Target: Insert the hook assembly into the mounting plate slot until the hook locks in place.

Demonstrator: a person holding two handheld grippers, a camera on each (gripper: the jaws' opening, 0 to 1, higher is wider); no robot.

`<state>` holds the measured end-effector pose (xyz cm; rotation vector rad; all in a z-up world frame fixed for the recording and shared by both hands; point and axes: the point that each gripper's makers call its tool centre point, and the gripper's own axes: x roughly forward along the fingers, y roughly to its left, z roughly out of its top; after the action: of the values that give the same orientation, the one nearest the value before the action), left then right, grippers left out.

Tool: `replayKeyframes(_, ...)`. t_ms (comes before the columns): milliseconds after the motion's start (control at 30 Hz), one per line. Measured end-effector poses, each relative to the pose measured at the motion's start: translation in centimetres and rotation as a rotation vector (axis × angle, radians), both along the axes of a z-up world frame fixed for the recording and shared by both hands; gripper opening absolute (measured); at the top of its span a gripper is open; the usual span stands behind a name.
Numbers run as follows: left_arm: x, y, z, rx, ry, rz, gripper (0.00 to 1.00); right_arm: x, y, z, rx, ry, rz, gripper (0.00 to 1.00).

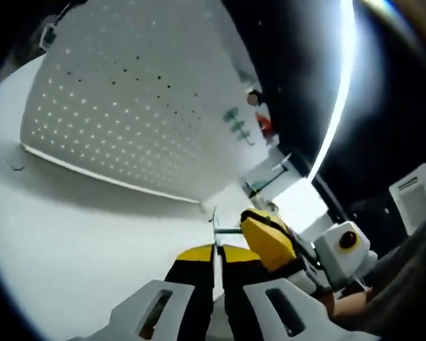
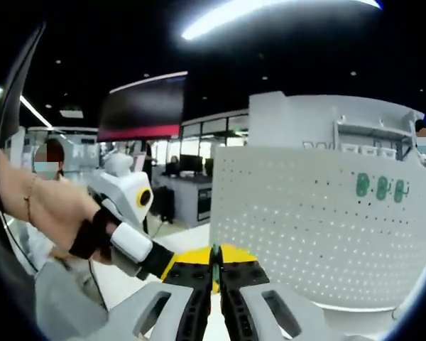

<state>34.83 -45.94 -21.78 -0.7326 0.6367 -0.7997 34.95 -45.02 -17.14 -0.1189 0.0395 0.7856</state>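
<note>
Left hand-held gripper [image 1: 214, 284]: my jaws are pinched narrow on a thin metal hook [image 1: 214, 234] whose tip stands up between them, below the pegboard's lower edge.
Pegboard [image 1: 128, 106]: white, perforated, standing on the white desk [image 1: 71, 241]; in the left gripper view it tilts only because my hand is rolled.
Right hand-held gripper [image 2: 214, 284]: my jaws are nearly closed, with a slim green-tipped piece [image 2: 214, 257] between them; I judge it part of the hook assembly, but it is too small to be sure.
Green hooks [image 2: 382, 187]: three hang on the pegboard, toward its upper right in the right gripper view.
Step in hand: bringing the hook to a pegboard slot; nothing is inserted yet, by my reading.
Doing it well: I should square the hook to the board face, line its tip with one row of holes, press straight in, then seat it downward until it catches, keeping the board in sight.
In the way: my two grippers sit close together in front of the pegboard and could knock each other.
Around: a person and office desks with monitors lie beyond the pegboard's left edge.
</note>
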Motion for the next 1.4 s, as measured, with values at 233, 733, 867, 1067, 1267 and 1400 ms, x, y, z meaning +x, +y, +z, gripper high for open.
replayKeyframes(233,0.4,0.3,-0.1,0.079,-0.037,0.005,0.01,0.1,0.0,-0.5,0.008,0.044,-0.004,0.01)
replayKeyframes(733,0.6,0.2,0.1,0.159,-0.112,-0.006,0.01,0.5,-0.3,-0.6,0.056,0.119,-0.025,0.01)
replayKeyframes(867,0.5,0.3,0.3,0.166,-0.121,0.004,0.01,0.3,-0.3,-0.9,0.052,0.133,-0.021,0.03)
replayKeyframes(1067,0.7,0.6,0.3,0.198,-0.143,0.010,0.01,0.3,-0.3,-0.6,0.065,0.143,-0.021,0.05)
replayKeyframes(1267,1.0,1.9,-0.1,0.275,-0.166,0.027,0.01,-0.1,-1.1,-0.3,0.073,0.156,-0.029,0.07)
replayKeyframes(1400,1.3,2.9,-0.4,0.321,-0.181,0.041,0.01,-0.5,-1.8,-0.4,0.072,0.176,-0.039,0.07)
